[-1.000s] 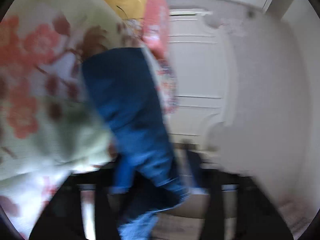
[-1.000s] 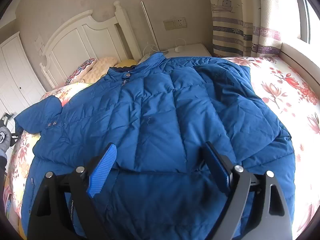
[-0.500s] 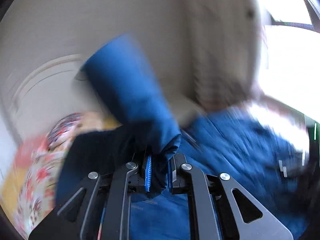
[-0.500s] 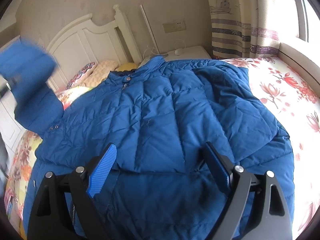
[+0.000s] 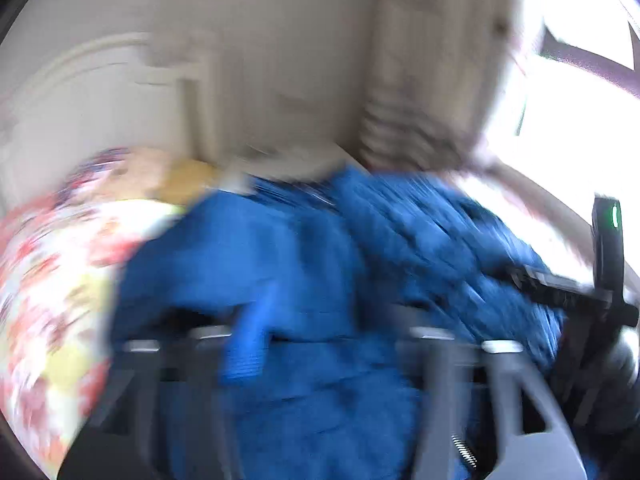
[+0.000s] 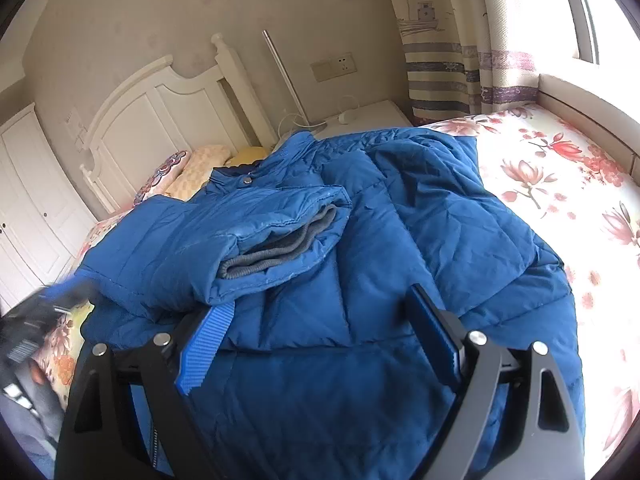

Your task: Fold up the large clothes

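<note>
Jaws of the right gripper [image 6: 320, 336] stand spread and empty just above the blue quilted down jacket [image 6: 360, 280], which lies flat on the floral-sheeted bed [image 6: 560, 168]. The left gripper [image 5: 332, 340], blurred, is opening with nothing between its jaws. One sleeve [image 6: 248, 244] lies folded across the chest, grey cuff showing; the other sleeve and the body fold look left to do. Beyond: white headboard [image 6: 160, 120], striped curtains [image 6: 452, 64].
</note>
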